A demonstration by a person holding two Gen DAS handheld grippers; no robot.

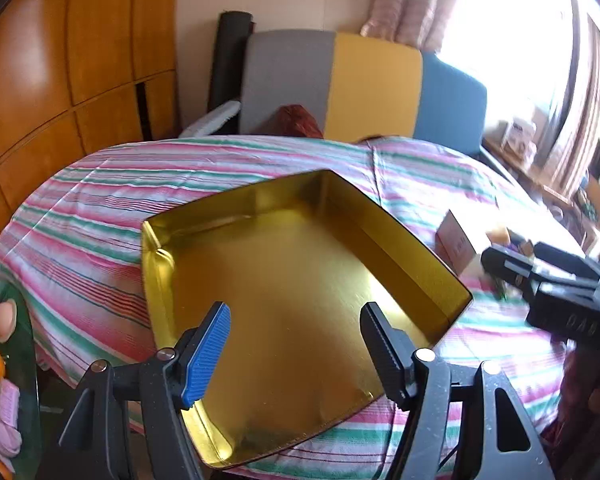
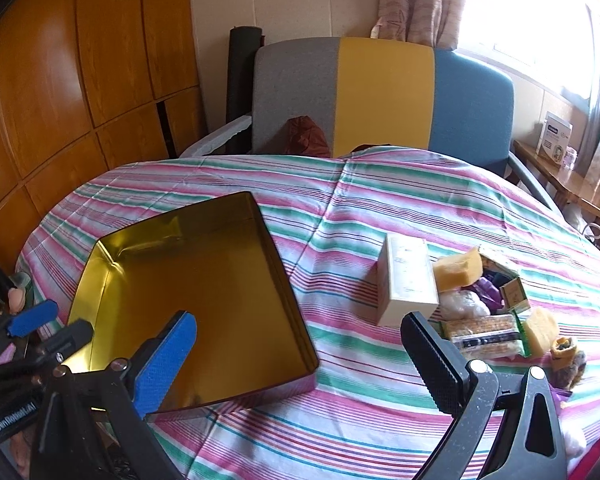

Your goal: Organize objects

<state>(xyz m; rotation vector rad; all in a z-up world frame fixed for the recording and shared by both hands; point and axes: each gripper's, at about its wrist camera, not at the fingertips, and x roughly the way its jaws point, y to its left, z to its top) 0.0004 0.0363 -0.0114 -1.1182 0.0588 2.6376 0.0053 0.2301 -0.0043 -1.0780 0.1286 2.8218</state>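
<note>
A: Are we getting anywhere? The gold tin [image 2: 204, 300], lower left of the right wrist view, is sitting empty.

B: Barely starting. Both the left gripper [image 1: 296, 344] and right gripper [image 2: 300, 360] are hanging spread, carrying nothing; the white box [image 2: 406, 280] and pile of small items [image 2: 496, 312] are waiting at right.

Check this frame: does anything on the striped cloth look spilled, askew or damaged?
Nothing looks spilled or damaged. The gold tin sits empty and skewed to the cloth's stripes, while the white box and a loose heap of small items lie unsorted beside it.
</note>
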